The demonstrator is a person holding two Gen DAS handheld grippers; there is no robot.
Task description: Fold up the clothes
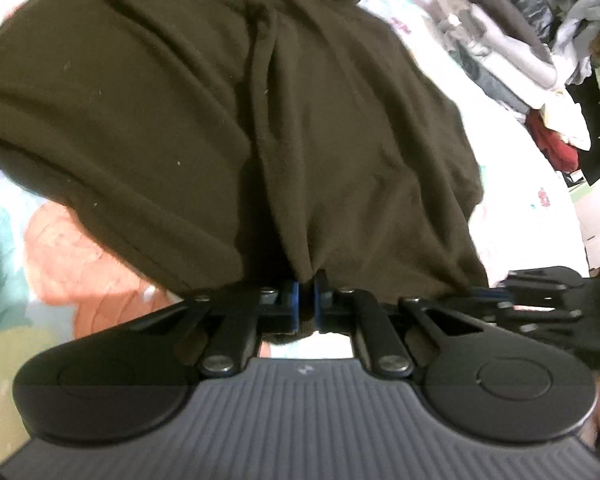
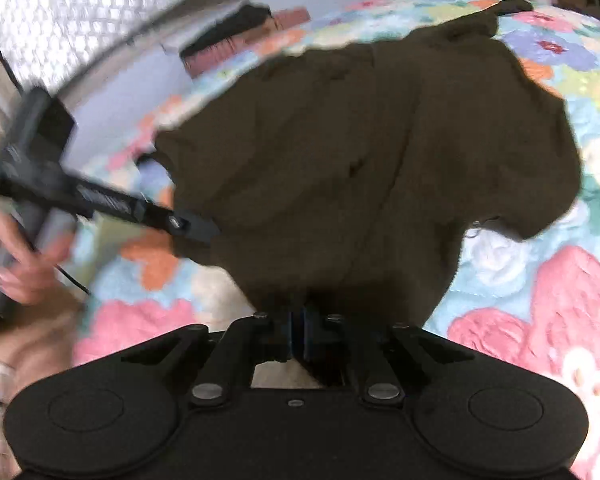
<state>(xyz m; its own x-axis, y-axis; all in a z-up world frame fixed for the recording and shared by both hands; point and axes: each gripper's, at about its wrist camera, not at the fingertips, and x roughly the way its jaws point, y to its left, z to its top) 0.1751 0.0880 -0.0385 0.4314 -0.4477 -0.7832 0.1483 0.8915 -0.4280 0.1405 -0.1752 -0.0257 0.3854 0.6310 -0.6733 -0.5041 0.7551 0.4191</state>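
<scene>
Left tool point(image 1: 308, 300) and right tool point(image 2: 298, 334) (2 total) clamped on dark garment point(image 1: 228, 112), floral quilt point(image 2: 560, 300) beneath

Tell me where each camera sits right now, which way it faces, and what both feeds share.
Left wrist: rides the left tool, looking along its shut fingers over the brown garment toward a clothes pile; the right tool shows at right.
Right wrist: rides the right tool, shut on the same garment, facing across the floral bedspread; the left tool and the person's hand show at left.
Shared: garment, bedspread, both tools.
</scene>
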